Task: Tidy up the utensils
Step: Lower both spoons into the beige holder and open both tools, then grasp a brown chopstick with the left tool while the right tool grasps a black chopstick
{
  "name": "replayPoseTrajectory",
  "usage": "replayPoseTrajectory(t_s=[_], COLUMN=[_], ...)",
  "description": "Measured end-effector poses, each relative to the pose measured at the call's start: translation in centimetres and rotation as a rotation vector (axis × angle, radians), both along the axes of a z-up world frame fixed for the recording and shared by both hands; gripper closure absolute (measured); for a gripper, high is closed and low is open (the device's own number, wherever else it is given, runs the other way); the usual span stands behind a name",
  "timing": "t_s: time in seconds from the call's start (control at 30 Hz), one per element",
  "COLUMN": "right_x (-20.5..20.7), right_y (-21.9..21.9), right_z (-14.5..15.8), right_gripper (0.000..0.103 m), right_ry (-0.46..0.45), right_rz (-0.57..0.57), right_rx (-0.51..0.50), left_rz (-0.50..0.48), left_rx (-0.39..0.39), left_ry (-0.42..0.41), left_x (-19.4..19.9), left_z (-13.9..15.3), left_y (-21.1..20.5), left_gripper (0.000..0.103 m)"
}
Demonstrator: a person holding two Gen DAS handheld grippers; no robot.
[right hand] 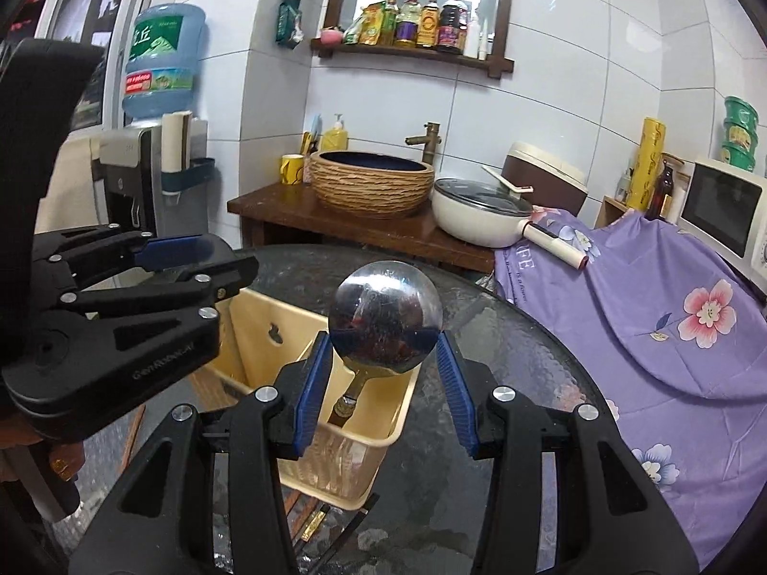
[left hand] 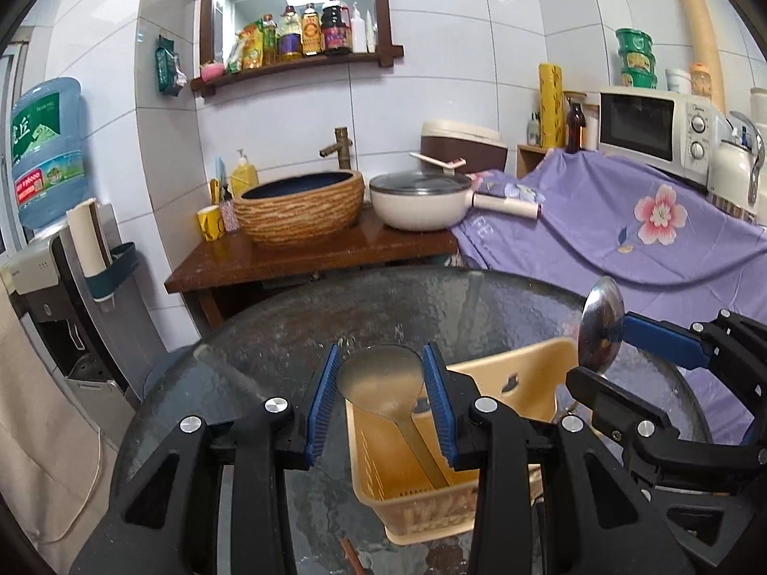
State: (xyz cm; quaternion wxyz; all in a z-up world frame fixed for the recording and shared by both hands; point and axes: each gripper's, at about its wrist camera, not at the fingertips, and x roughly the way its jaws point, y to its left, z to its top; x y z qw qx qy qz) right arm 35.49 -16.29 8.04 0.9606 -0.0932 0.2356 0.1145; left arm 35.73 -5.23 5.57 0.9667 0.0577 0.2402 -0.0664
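Note:
A beige plastic utensil basket point(left hand: 527, 369) point(right hand: 287, 316) stands on the round dark glass table point(left hand: 335, 306) point(right hand: 527, 335). My left gripper point(left hand: 381, 350) is shut on the bowl of a steel ladle point(left hand: 378, 378), whose handle slants down into the basket. To its right, my right gripper point(left hand: 599, 350) point(right hand: 383, 340) is shut on the bowl of a second, mirror-bright ladle point(left hand: 601, 326) point(right hand: 386, 316). That ladle's brass-coloured handle point(right hand: 350, 397) also points down into the basket. In the right wrist view the left gripper point(right hand: 235, 258) sits at the left over the basket, its ladle hidden.
Dark sticks, maybe chopsticks point(right hand: 311, 522), lie on the glass in front of the basket. Behind the table is a wooden stand with a woven basin point(left hand: 299, 206) and a cream lidded pan point(left hand: 417, 201). A purple floral cloth point(left hand: 623, 230) is on the right and a water dispenser point(left hand: 43, 153) on the left.

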Motion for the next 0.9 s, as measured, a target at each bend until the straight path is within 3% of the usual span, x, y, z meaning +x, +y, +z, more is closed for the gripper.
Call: replayPoseTrajectory(t_s=[0.3, 0.47, 0.57, 0.63, 0.7, 0.77, 0.9], right_x=[0.4, -0.2, -1.3, -2.3, -3.5, -4.7, -6.9], right_y=[-0.7, -1.2, -1.7, -2.1, -2.5, -3.1, -3.9], right_z=[-0.8, -0.5, 0.0, 0.5, 1.0, 1.1, -0.9], right_gripper=[0.056, 0.046, 0.040, 0.039, 0.039, 0.037, 0.037], right_ry=[0.029, -0.010, -0.040, -0.061, -0.075, -0.075, 0.032], right_rz=[0.006, -0.001, -0.006, -0.018, -0.041, -0.066, -0.108], right_rx=[-0.002, -0.003, 0.020, 0.037, 0.044, 0.054, 0.066], left_rz=[-0.026, -0.023, -0.020, 0.000, 0.024, 0.058, 0.119], left_rx=[0.038, 0.023, 0.002, -0.007, -0.016, -0.018, -0.040], left_ry=[0.004, -0.011, -0.037, -0.048, -0.046, -0.020, 0.077], left_x=[-0.2, -0.9, -2.2, -3.2, -4.3, -5.3, -7.5], left_z=[-1.2, -0.9, -0.4, -0.1, 0.0, -0.3, -2.3], left_y=[-0.3, 0.1, 0.6, 1.0, 1.7, 2.5, 5.0], left_gripper=[0.067, 0.054, 0.042, 0.029, 0.023, 0.016, 0.016])
